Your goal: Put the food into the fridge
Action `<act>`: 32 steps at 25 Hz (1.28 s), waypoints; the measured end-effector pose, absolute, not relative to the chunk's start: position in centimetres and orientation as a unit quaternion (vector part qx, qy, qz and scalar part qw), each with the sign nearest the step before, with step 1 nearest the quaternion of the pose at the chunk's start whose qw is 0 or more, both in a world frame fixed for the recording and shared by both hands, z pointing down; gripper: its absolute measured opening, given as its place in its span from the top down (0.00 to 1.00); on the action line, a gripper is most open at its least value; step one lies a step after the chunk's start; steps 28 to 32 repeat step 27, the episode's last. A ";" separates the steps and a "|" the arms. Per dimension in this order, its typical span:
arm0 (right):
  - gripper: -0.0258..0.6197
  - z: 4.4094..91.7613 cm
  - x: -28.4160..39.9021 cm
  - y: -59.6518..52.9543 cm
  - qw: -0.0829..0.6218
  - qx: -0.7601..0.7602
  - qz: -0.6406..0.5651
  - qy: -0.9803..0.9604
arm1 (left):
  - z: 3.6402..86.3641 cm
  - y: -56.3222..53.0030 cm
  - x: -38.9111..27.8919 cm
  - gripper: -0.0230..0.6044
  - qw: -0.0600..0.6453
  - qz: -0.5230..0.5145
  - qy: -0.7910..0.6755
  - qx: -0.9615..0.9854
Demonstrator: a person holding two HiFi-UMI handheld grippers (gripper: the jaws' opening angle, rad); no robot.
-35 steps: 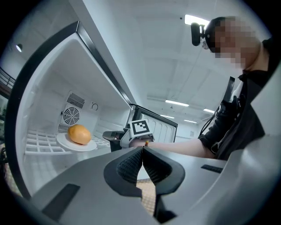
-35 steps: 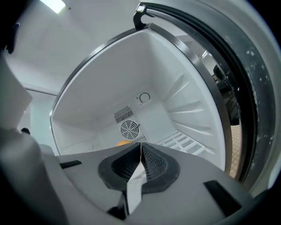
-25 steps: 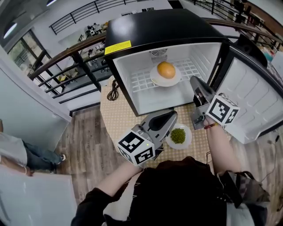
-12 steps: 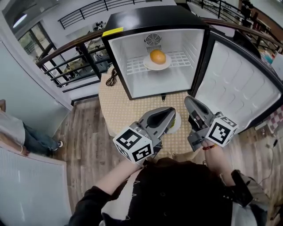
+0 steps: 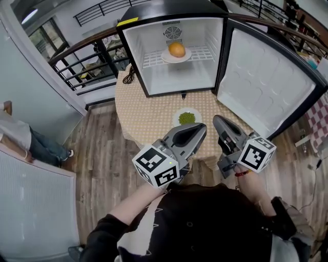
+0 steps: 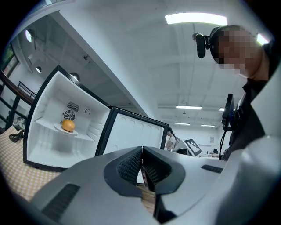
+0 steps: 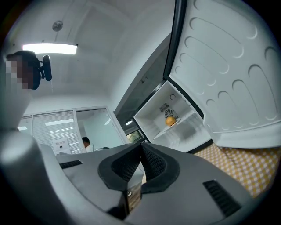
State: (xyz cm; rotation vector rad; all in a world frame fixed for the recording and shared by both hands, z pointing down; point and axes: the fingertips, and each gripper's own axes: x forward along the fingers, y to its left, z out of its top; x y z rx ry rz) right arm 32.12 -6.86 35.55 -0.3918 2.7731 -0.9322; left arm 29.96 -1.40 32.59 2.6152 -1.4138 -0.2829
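Two closed, empty: left gripper (image 5: 201, 128) | right gripper (image 5: 217, 121) | greens (image 5: 187, 117) just beyond both

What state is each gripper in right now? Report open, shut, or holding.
Left gripper: shut, holding nothing.
Right gripper: shut, holding nothing.

The black box-shaped fridge (image 5: 169, 7) stands at top centre on the far side of the round checked-cloth table (image 5: 143, 117), its white-lined door (image 5: 261, 87) swung out to the upper right, a round orange fruit (image 5: 177, 49) on a white plate (image 5: 166, 58) on its wire shelf (image 5: 151, 57), and a white dish (image 5: 177, 113) of green food (image 5: 187, 118) mid-frame before it.
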 end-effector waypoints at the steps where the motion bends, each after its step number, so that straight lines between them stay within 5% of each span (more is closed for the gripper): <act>1: 0.93 35.7 32.5 -6.5 0.092 -0.132 -0.313 0.936 | 32.6 -1.1 30.4 0.94 0.078 -0.095 -0.472 0.873; 32: 0.94 35.9 36.0 -1.9 0.070 -0.121 -0.321 0.937 | 32.9 2.1 34.9 0.94 0.100 -0.097 -0.460 0.877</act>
